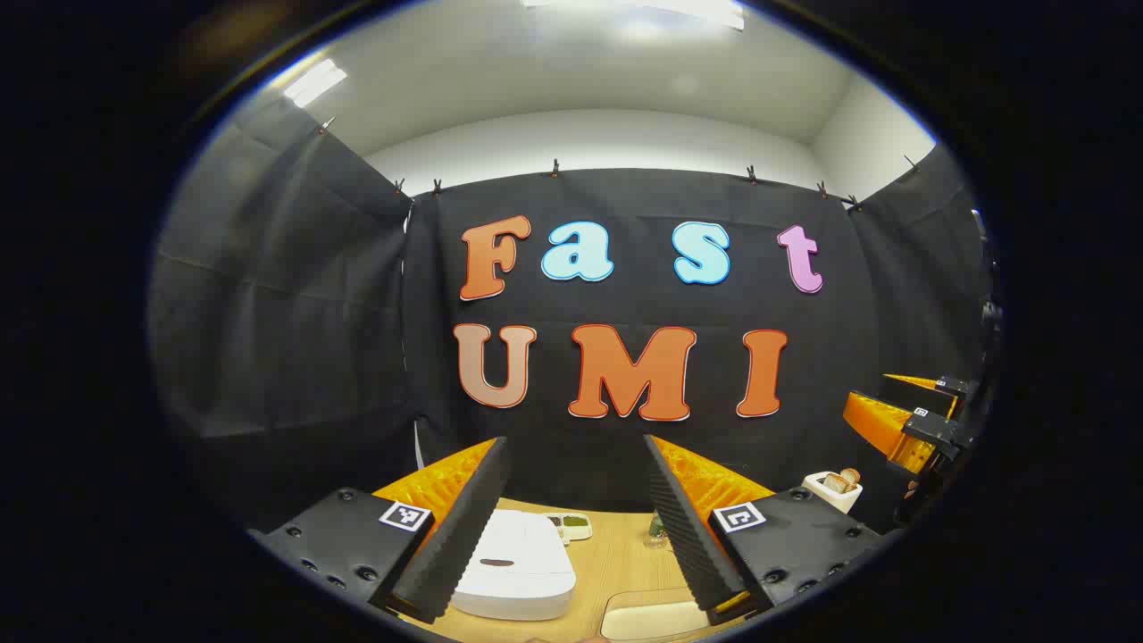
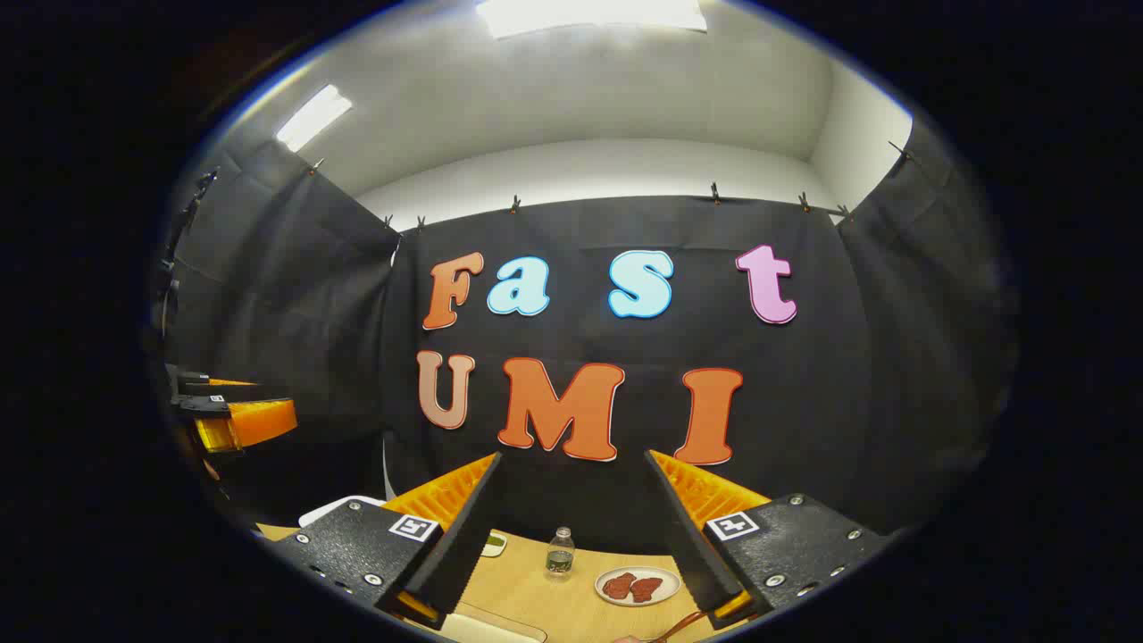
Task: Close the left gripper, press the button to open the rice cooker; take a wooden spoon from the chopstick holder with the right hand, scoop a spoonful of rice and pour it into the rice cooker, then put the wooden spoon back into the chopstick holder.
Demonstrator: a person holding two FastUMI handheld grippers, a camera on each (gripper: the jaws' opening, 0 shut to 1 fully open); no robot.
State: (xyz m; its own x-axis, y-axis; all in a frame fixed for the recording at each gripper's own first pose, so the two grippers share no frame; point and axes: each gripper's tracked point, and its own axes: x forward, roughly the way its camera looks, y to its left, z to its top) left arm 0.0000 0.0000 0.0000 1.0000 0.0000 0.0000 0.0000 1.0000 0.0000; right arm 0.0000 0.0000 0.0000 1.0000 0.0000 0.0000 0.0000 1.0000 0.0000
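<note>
In the left gripper view, the left claw (image 1: 576, 527) stood wide apart and held nothing, raised above the worktop (image 1: 616, 563). One white rice cooker (image 1: 518, 567) sat low between its fingers, lid down, with a dark oval mark on top that may have been the button. Behind the cooker lay one small dish of something green (image 1: 571, 525), and near it one small bottle (image 1: 656, 533). One pale tray (image 1: 647, 618) lay at the bottom edge; whether it held the rice I could not tell. To the right stood one white chopstick holder (image 1: 830, 489) with what looked like two wooden ends poking out. Above that holder hung the right claw (image 1: 920, 420), too side-on here to judge.

In the right gripper view, the right claw (image 2: 571, 536) was wide apart and empty. Below it were that one bottle (image 2: 560, 552) and one plate (image 2: 638, 587) with two reddish pieces on it. The other claw showed at the left edge.

My judgement is that nothing had begun. The risk lay in the first step: if the left claw went down without closing, its fingers would straddle the button rather than press it, or push the cooker across the worktop. Later, the spoon could be grabbed off-centre and spill rice.
</note>
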